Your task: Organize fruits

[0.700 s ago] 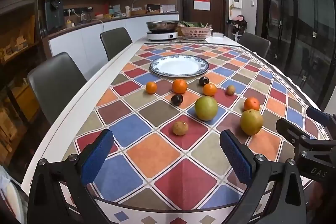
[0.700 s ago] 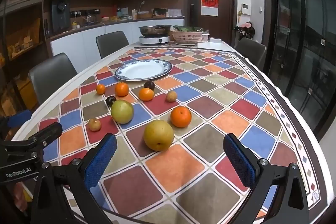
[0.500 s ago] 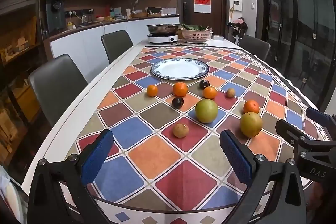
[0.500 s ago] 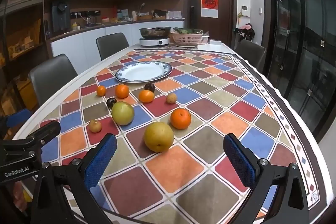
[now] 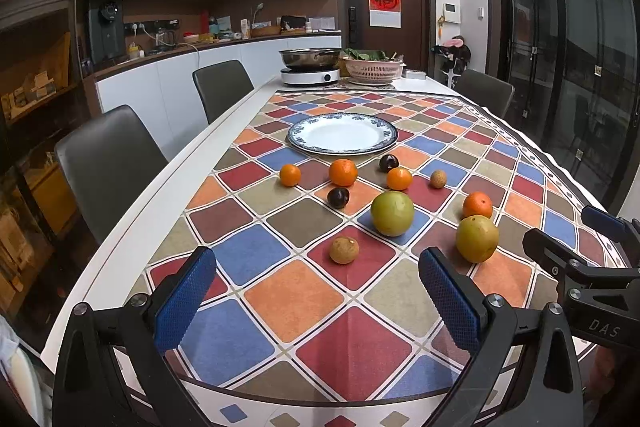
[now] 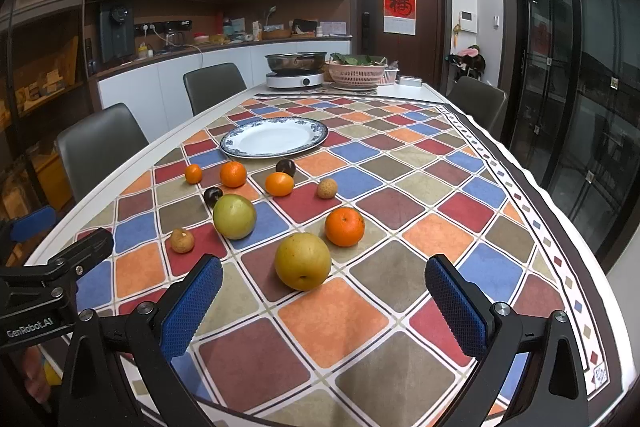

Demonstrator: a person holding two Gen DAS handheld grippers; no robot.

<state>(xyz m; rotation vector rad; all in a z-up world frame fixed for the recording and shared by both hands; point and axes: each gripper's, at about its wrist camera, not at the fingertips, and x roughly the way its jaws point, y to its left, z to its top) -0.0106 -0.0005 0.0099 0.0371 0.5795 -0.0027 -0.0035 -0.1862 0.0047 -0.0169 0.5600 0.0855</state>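
Several fruits lie loose on the checked tablecloth in front of an empty white plate with a blue rim point(image 5: 343, 133) point(image 6: 274, 137). Nearest are a yellow pear point(image 6: 303, 261) point(image 5: 477, 239), a green apple point(image 5: 392, 213) point(image 6: 234, 216) and a small brown fruit point(image 5: 344, 249) point(image 6: 182, 240). Oranges point(image 5: 343, 172) point(image 6: 344, 226) and dark plums point(image 5: 338, 197) point(image 6: 285, 167) sit further back. My left gripper point(image 5: 316, 291) hangs open over the near table edge, short of the brown fruit. My right gripper point(image 6: 324, 297) is open too, just short of the pear. Neither holds anything.
At the table's far end stand a pan on a cooker point(image 5: 310, 67) and a pink basket of greens point(image 5: 372, 67). Grey chairs point(image 5: 108, 163) line the left side, another point(image 6: 476, 103) the far right. A glass door point(image 6: 580, 107) runs along the right.
Both views have tilted up slightly, so the fruits sit a little lower in the frames. Both grippers stay wide open and nothing on the table has moved.
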